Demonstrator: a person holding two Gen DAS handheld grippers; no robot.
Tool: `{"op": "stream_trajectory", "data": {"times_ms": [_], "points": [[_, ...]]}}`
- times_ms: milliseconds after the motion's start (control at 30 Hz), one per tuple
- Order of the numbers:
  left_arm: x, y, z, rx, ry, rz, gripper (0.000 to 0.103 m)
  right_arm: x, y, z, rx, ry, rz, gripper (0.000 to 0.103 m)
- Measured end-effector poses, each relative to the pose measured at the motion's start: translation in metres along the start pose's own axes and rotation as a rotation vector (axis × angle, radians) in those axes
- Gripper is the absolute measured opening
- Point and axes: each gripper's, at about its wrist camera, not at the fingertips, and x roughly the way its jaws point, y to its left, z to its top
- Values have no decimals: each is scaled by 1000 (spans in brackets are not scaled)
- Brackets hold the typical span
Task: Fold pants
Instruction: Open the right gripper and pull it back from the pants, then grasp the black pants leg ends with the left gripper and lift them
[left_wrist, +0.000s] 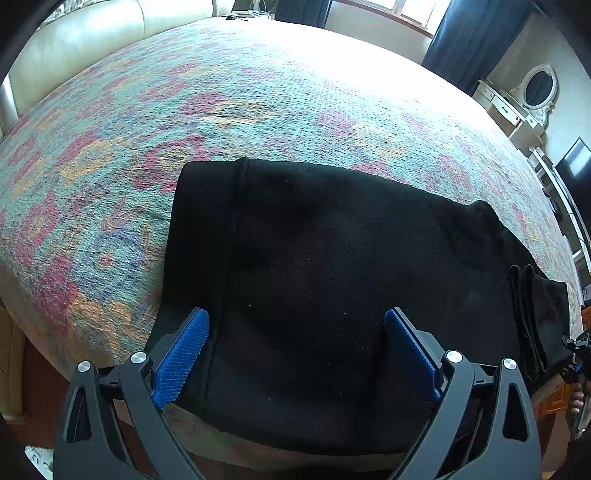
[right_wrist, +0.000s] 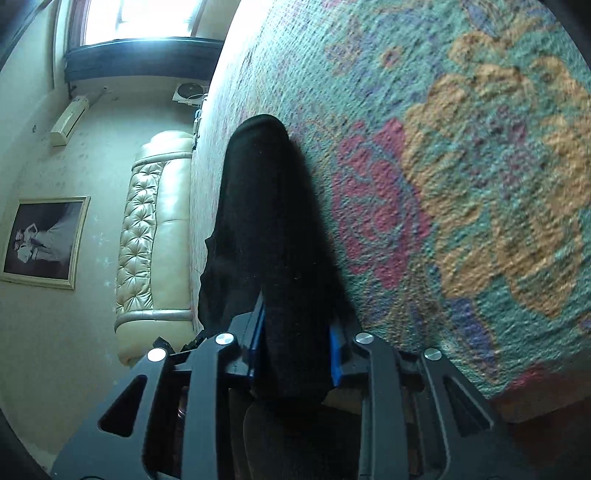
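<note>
The bed (left_wrist: 258, 92) fills most of the left wrist view, covered by a flowered bedspread (left_wrist: 110, 155) in green, pink and orange. On it, in the lower middle of the frame, lie the black pants (left_wrist: 332, 258), folded into a wide flat shape that reaches the near edge of the bed. The left claw (left_wrist: 295, 350) is at the bottom of the frame over the pants, its blue pads (left_wrist: 181, 358) wide apart and gripping nothing. In the right wrist view, the right claw (right_wrist: 295, 347) is at the lower middle and closed on a thick fold of the pants.
</note>
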Motion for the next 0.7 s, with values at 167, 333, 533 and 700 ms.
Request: {"op": "stream_trajectory", "data": {"times_ms": [167, 333, 533, 700], "points": [[0, 0, 0, 2, 0, 0, 94, 2, 1, 0, 23, 7, 29, 26], [0, 0, 0, 2, 1, -5, 94, -5, -10, 0, 61, 24, 103, 37], [0, 0, -2, 6, 0, -9, 94, -12, -14, -6, 36, 43, 95, 46], [0, 1, -1, 11, 0, -12, 94, -13, -16, -6, 29, 46, 37, 27]]}}
